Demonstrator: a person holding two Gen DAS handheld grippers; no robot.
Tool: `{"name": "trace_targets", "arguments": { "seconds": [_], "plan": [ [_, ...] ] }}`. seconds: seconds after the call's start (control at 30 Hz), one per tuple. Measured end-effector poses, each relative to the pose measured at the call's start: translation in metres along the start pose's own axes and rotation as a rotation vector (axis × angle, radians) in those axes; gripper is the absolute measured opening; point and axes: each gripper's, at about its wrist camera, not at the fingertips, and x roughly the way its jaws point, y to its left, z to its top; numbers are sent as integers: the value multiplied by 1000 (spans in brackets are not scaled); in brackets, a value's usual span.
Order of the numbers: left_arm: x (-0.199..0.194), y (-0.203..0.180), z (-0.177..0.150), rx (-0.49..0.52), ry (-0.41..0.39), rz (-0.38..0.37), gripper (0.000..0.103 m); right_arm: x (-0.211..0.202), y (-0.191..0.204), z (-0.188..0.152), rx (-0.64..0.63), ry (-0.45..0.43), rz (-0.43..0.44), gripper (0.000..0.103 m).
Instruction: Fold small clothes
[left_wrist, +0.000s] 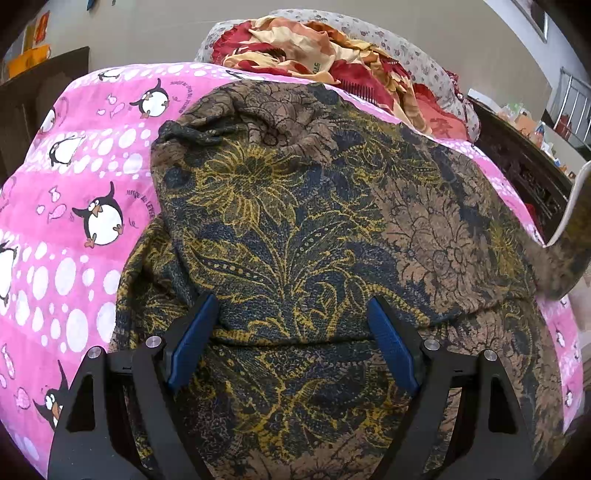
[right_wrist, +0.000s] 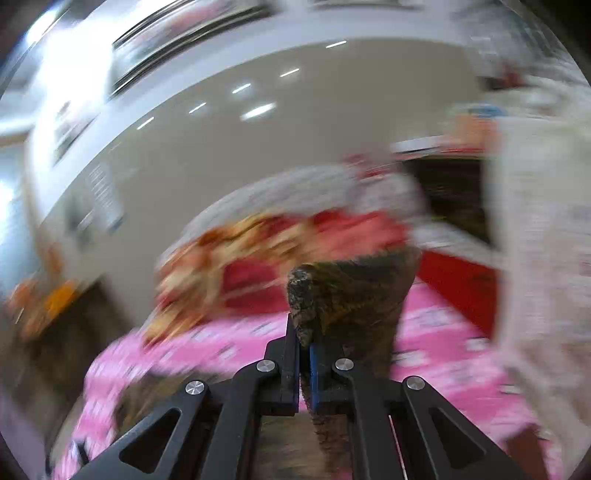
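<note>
A brown garment with dark blue and yellow flower print (left_wrist: 295, 229) lies spread and partly folded on a pink penguin-print bedsheet (left_wrist: 74, 206). My left gripper (left_wrist: 291, 314) is open just above a fold line of the garment, blue pads (left_wrist: 192, 343) apart, holding nothing. My right gripper (right_wrist: 304, 339) is shut on an edge of the same garment (right_wrist: 351, 288) and holds it lifted above the bed; that view is motion-blurred. The lifted part shows at the right edge of the left wrist view (left_wrist: 569, 258).
A heap of red, orange and cream floral bedding (left_wrist: 325, 51) lies at the far end of the bed. Dark wooden furniture (left_wrist: 517, 162) stands to the right, more dark furniture to the left (left_wrist: 40, 85). A white patterned cloth (right_wrist: 546, 258) hangs at right.
</note>
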Motion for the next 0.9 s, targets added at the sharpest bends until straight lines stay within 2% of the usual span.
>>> {"name": "trace_targets", "arguments": {
  "seconds": [0.1, 0.2, 0.3, 0.4, 0.43, 0.53, 0.6, 0.63, 0.7, 0.73, 0.8, 0.83, 0.87, 0.9],
  "plan": [
    [-3, 3, -1, -19, -7, -24, 83, 54, 83, -35, -90, 98, 148, 3],
    [-15, 9, -3, -62, -23, -40, 83, 112, 158, -79, -92, 191, 293, 3],
    [-38, 10, -11, -77, -30, -45, 83, 157, 203, -121, -75, 278, 377, 3],
    [-61, 13, -15, -62, -68, -58, 83, 191, 241, -173, -106, 393, 396, 3],
    [-68, 14, -13, -62, -81, -62, 83, 202, 246, -189, -116, 431, 392, 3],
    [-75, 12, 2, -45, -88, -133, 83, 221, 251, -230, -175, 547, 306, 4],
    [-69, 8, 12, -26, -82, -156, 83, 216, 245, -242, -206, 573, 286, 16],
    [-58, 5, 20, -20, -66, -193, 83, 206, 240, -241, -214, 557, 293, 21],
    [-37, 3, 31, -33, -14, -259, 83, 177, 227, -239, -241, 521, 288, 54],
    [-18, 3, 36, -47, 27, -295, 83, 164, 220, -241, -276, 514, 257, 60],
    [11, 5, 37, -95, 125, -362, 83, 143, 213, -251, -361, 514, 209, 63],
    [23, 8, 35, -126, 143, -394, 83, 129, 204, -263, -411, 534, 206, 63],
    [21, 9, 34, -125, 102, -407, 83, 122, 198, -273, -439, 550, 209, 64],
    [20, 10, 33, -132, 102, -413, 83, 116, 193, -281, -467, 548, 204, 67]
  ]
}}
